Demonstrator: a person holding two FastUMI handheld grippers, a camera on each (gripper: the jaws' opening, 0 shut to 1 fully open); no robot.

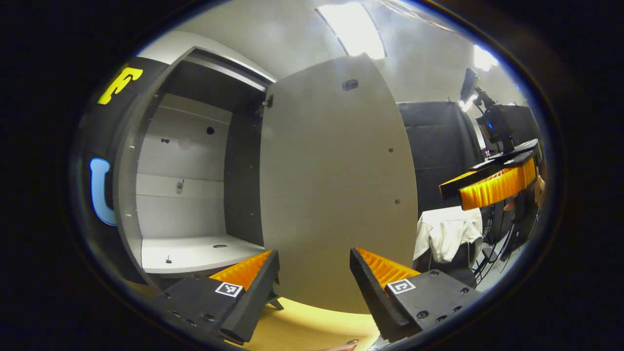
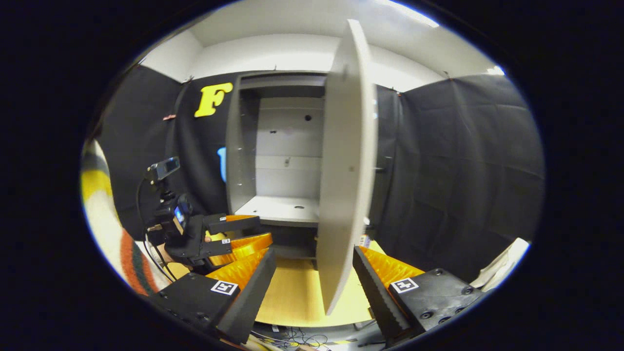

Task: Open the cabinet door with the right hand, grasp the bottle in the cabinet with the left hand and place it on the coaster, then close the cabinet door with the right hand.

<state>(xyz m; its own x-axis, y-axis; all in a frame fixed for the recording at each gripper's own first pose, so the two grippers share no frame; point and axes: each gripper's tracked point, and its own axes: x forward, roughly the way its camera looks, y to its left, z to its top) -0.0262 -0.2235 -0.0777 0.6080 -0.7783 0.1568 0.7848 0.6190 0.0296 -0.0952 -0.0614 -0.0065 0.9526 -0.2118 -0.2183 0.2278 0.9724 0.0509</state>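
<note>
Cabinet door [image 2: 343, 165] stands ajar; left gripper [image 1: 314, 280] and right gripper [image 2: 314, 282] fingers apart, empty

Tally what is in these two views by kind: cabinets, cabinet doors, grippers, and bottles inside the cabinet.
Cabinet: 1
Cabinet door: 1, swung open
Grippers: 2, left gripper and right gripper, fingers of both spread apart
Bottles seen inside the cabinet: 0
Total: 4

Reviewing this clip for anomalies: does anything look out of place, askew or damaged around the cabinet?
Nothing looks damaged or spilled. The cabinet door stands open, hanging straight, and the visible cabinet shelf holds no bottle. Both the left gripper and right gripper are open, holding nothing.
</note>
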